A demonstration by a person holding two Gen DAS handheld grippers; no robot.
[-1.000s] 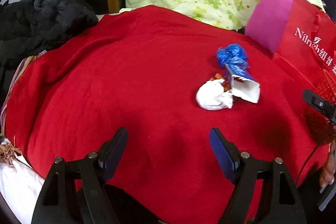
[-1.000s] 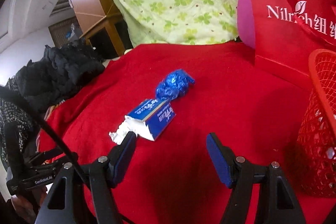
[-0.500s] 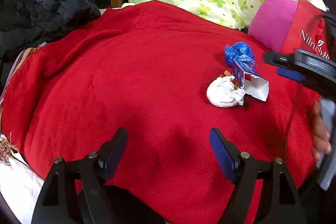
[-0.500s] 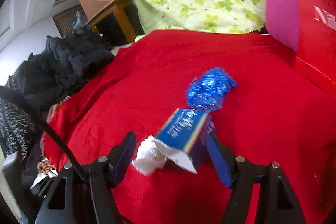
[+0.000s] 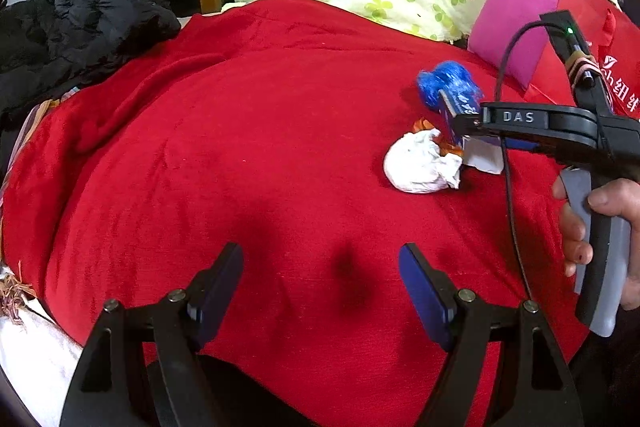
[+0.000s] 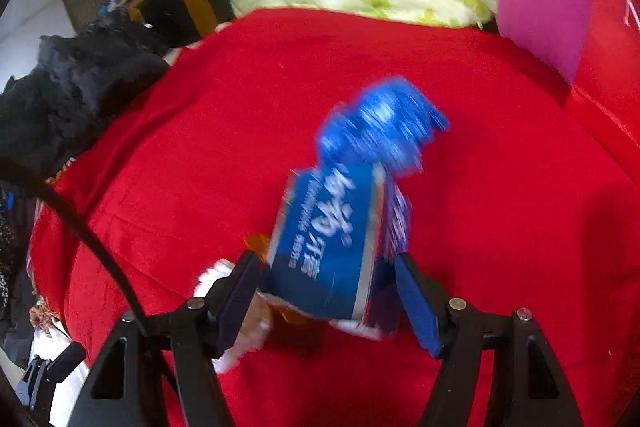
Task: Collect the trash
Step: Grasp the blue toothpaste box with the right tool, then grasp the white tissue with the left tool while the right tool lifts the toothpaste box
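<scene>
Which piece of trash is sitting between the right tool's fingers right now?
The blue carton, flanked by the right tool. The crumpled blue wrapper lies beyond it; the white tissue wad sits to its left.

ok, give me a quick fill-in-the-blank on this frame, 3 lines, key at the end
1. The right gripper has its fingers on either side of the blue ____.
2. The crumpled tissue is coloured ____.
3. The left gripper is open and holds ____.

Missing words: box; white; nothing
</scene>
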